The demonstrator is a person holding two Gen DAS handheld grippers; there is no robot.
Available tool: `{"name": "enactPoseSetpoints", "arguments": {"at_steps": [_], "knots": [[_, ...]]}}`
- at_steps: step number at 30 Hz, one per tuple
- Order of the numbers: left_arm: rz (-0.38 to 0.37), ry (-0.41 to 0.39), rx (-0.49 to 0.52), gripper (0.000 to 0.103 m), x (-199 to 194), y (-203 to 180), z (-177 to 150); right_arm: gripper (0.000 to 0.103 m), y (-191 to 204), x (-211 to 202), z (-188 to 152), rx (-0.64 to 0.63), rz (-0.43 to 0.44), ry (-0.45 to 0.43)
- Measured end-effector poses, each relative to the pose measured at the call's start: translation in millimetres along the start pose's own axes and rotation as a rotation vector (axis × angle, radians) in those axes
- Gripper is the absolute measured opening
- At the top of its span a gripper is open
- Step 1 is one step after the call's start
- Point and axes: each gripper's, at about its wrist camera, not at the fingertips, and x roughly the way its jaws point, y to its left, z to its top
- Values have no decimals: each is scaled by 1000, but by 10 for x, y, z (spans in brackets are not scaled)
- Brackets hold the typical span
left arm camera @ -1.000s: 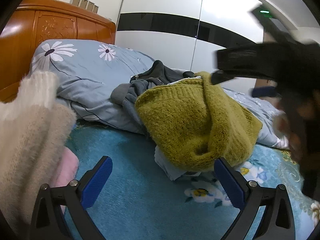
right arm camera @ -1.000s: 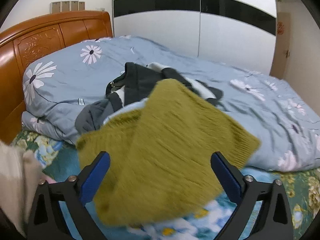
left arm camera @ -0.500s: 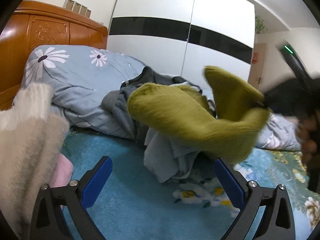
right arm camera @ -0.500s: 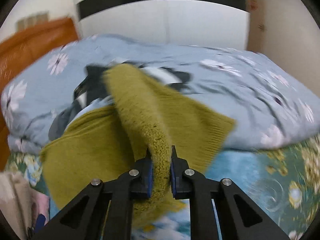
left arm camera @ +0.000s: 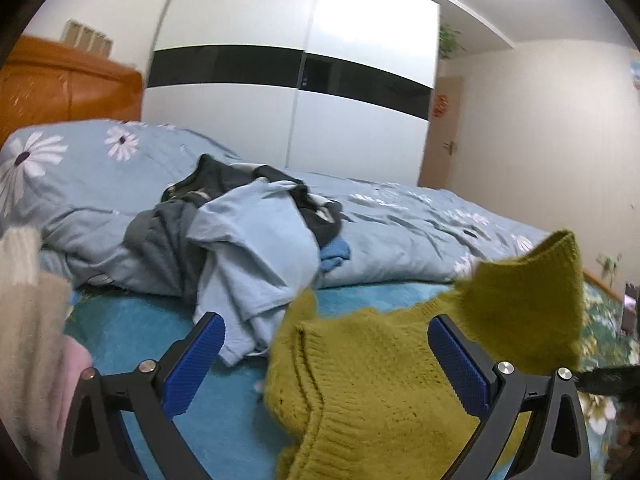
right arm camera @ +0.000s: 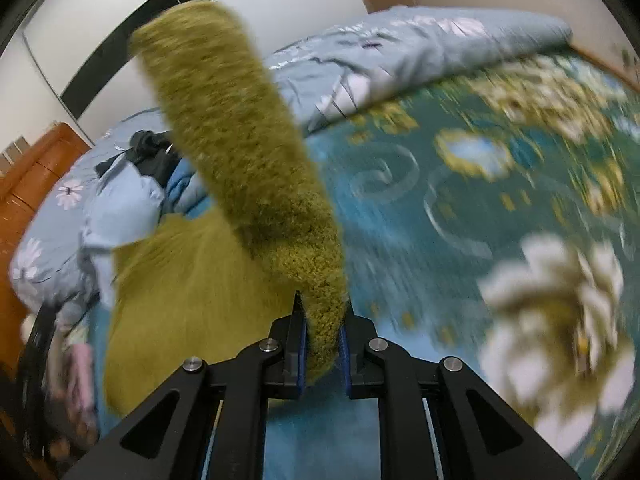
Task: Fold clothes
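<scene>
An olive-green knitted sweater (left arm camera: 372, 376) lies spread on the teal bedspread, one part lifted at the right. In the right wrist view my right gripper (right arm camera: 323, 340) is shut on a thick fold of that sweater (right arm camera: 256, 176), which stands up from the pads and trails back to the left. My left gripper (left arm camera: 326, 364) is open; its blue pads (left arm camera: 194, 360) straddle the near edge of the sweater without pressing it. A heap of unfolded clothes, a light blue shirt (left arm camera: 256, 240) on dark garments (left arm camera: 168, 236), sits behind on the bed.
A folded blue duvet with white flowers (left arm camera: 400, 236) runs along the back of the bed. A cream fluffy garment (left arm camera: 28, 320) over something pink fills the left edge. Wooden headboard (left arm camera: 60, 88) at far left, white wardrobe (left arm camera: 300, 112) behind. Floral bedspread (right arm camera: 500, 200) stretches right.
My right gripper closed on the green sweater and pulled it off the clothes heap, down and to the right onto the bedspread. The light blue shirt is now uncovered. The left gripper rose a little.
</scene>
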Motion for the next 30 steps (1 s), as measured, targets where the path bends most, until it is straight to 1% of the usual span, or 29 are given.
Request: {"name": "enactPoseSetpoints", "arguments": {"at_steps": [2, 3, 7, 10, 12, 14, 17, 19, 20, 21, 22, 23, 26, 27, 28, 29, 30], "knots": [[-21, 33, 5, 103, 23, -62, -28, 13, -127, -223, -189, -12, 14, -13], [-43, 58, 2, 103, 39, -95, -50, 13, -178, -327, -273, -25, 12, -19], [-129, 159, 40, 103, 104, -302, -189, 13, -437, -603, -499, -54, -39, -38], [-191, 226, 84, 103, 224, -499, -278, 13, -702, -677, -555, -15, -78, -44], [-218, 272, 105, 103, 334, -605, -325, 13, -802, -666, -558, -2, -75, -45], [-217, 324, 105, 99, 478, -622, -338, 14, -812, -671, -569, -6, -63, -44], [-265, 422, 72, 94, 735, -557, -341, 15, -796, -685, -576, -20, -60, -48], [-268, 488, 76, 84, 910, -528, -358, 15, -823, -692, -584, -14, -48, -45], [-267, 515, 89, 77, 974, -528, -380, 15, -838, -698, -586, -12, -42, -44], [-266, 539, 108, 73, 1023, -537, -410, 15, -847, -695, -584, -11, -38, -42], [-264, 562, 123, 63, 1067, -548, -444, 15, -851, -686, -584, -12, -34, -41], [-254, 577, 138, 60, 1082, -568, -477, 15, -859, -686, -589, -14, -30, -40], [-272, 583, 156, 43, 1021, -603, -504, 15, -877, -712, -602, -17, -19, -44], [-268, 586, 171, 40, 1000, -622, -512, 15, -881, -725, -604, -18, -16, -45], [-253, 586, 198, 29, 981, -646, -514, 15, -886, -741, -606, -19, -14, -46], [-240, 577, 222, 15, 948, -667, -505, 15, -890, -757, -608, -21, -11, -47], [-240, 570, 233, 12, 905, -681, -486, 16, -894, -775, -611, -22, -10, -49]]}}
